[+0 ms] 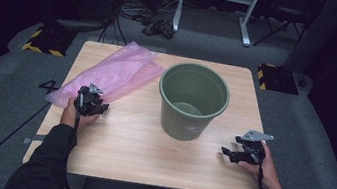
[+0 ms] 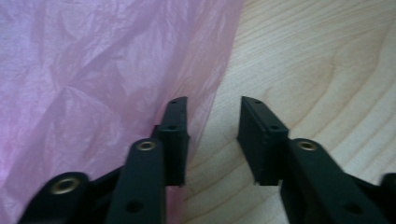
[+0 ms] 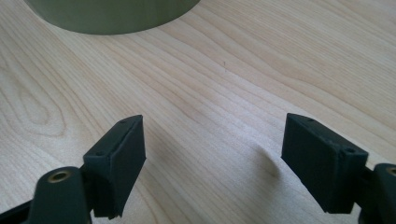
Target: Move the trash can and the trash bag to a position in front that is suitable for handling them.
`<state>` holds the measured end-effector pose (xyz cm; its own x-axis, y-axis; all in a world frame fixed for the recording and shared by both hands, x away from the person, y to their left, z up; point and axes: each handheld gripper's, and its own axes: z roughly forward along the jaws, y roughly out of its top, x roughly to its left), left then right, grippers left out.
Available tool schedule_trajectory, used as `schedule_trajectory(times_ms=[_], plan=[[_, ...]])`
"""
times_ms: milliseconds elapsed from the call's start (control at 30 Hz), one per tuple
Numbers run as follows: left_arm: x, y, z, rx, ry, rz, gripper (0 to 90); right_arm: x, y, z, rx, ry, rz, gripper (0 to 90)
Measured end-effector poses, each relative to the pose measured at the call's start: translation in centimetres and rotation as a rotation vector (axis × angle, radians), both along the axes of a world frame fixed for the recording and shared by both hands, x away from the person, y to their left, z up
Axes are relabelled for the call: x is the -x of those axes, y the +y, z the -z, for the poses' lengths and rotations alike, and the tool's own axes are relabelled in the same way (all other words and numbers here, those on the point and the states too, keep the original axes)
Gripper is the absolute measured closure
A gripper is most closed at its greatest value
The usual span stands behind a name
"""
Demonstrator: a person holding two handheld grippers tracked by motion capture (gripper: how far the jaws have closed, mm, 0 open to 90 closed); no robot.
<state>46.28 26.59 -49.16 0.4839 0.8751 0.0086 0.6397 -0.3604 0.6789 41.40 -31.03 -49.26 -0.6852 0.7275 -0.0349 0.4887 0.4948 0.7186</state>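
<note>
A crumpled pink plastic bag (image 1: 114, 71) lies flat along the left of the wooden table (image 1: 147, 157). My left gripper (image 1: 100, 107) sits low at the bag's near end. In the left gripper view the bag (image 2: 93, 70) reaches the left jaw, and my left gripper (image 2: 212, 123) has a narrow gap showing bare wood (image 2: 317, 56), so it is open. A green plastic bucket (image 1: 187, 122) stands upright mid-table. My right gripper (image 1: 226, 153) hovers low to the bucket's right, wide open. In the right gripper view it (image 3: 212, 154) has nothing between its jaws, and the bucket's base (image 3: 112, 18) lies ahead.
Grey carpet surrounds the table. Cables, a white frame's legs (image 1: 244, 30) and yellow-black striped blocks (image 1: 277, 78) sit on the floor behind the far edge. The person's dark-sleeved forearms come in from the bottom.
</note>
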Motion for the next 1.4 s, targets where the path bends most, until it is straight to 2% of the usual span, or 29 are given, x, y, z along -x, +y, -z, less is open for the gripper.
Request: schedule_trajectory(times_ms=[67,133,233,300,400,433,467,500,567,600,667,700,767,800,867,933,967,1033,1067,1133,1167,1233,1267,1333,1400], plan=[[0.1,0.2,-0.1,-0.009,0.005,0.011,81.1,0.0,0.0,0.1,0.001,0.003,0.000,21.9],[0.2,0.4,0.0,0.006,0.007,0.024,88.6,-0.1,0.0,0.2,0.006,0.008,0.002,22.0],[0.5,0.6,0.0,0.011,0.003,0.045,90.0,0.0,0.0,0.4,0.007,0.013,0.001,22.0],[1.2,0.8,0.0,0.018,0.009,0.082,90.0,0.0,-0.1,0.4,0.001,0.014,0.001,22.2],[1.7,0.7,0.0,-0.001,0.001,0.105,90.0,-0.1,-0.1,0.5,-0.001,0.014,0.002,22.2],[2.5,0.4,-0.3,-0.008,-0.036,0.125,90.0,-0.1,-0.1,0.5,-0.003,0.016,0.000,22.3],[2.8,0.1,-0.5,-0.012,-0.064,0.128,85.9,-0.1,0.0,0.5,-0.003,0.016,-0.001,22.3],[3.0,-0.3,-0.8,-0.016,-0.078,0.120,72.4,-0.1,0.0,0.5,-0.003,0.015,-0.001,22.4],[3.2,-0.8,-1.4,0.001,-0.112,0.103,50.8,-0.2,0.1,0.5,-0.003,0.015,-0.008,22.6],[3.1,-1.1,-1.8,0.001,-0.125,0.083,42.7,-0.2,0.2,0.5,-0.001,0.016,-0.011,22.6],[2.9,-1.4,-2.6,0.016,-0.153,0.078,32.9,-0.2,0.3,0.4,-0.002,0.018,-0.014,22.7],[2.9,-1.4,-2.6,0.016,-0.153,0.078,28.0,-0.2,0.3,0.4,-0.004,0.017,-0.014,22.8],[2.2,-1.8,-3.5,0.015,-0.177,0.072,20.6,-0.2,0.3,0.4,-0.010,0.020,-0.014,22.8],[2.2,-1.8,-3.5,0.015,-0.177,0.072,18.6,-0.2,0.3,0.4,-0.013,0.022,-0.011,22.8],[1.2,-2.1,-4.4,0.023,-0.196,0.072,18.1,-0.3,0.2,0.5,-0.013,0.025,-0.012,22.6],[0.1,-2.3,-4.8,0.027,-0.181,0.074,16.7,-0.3,0.2,0.5,-0.019,0.025,-0.011,22.6],[0.1,-2.3,-4.8,0.027,-0.181,0.074,16.5,-0.3,0.2,0.5,-0.019,0.025,-0.011,22.6],[-1.5,-2.6,-5.2,-0.002,-0.169,0.066,16.6,-0.3,0.2,0.5,-0.020,0.027,-0.014,22.6],[-2.0,-2.7,-5.3,0.011,-0.163,0.061,17.2,-0.2,0.2,0.6,-0.019,0.026,-0.015,22.6],[-3.1,-2.7,-5.3,0.002,-0.150,0.055,17.5,-0.2,0.2,0.6,-0.022,0.025,-0.018,22.5],[-3.1,-2.7,-5.3,0.002,-0.150,0.055,17.9,-0.3,0.2,0.6,-0.025,0.025,-0.017,22.5],[-4.7,-2.8,-5.0,0.022,-0.122,0.044,18.2,-0.3,0.2,0.6,-0.027,0.025,-0.017,22.5],[-4.7,-2.8,-5.0,0.022,-0.122,0.044,19.0,-0.3,0.2,0.6,-0.027,0.025,-0.017,22.5],[-6.2,-3.2,-4.0,-0.001,-0.060,0.020,20.0,-0.2,0.2,0.6,-0.024,0.024,-0.022,22.4],[-7.0,-3.6,-3.1,-0.018,-0.028,0.020,21.1,-0.2,0.2,0.6,-0.024,0.024,-0.024,22.3]])
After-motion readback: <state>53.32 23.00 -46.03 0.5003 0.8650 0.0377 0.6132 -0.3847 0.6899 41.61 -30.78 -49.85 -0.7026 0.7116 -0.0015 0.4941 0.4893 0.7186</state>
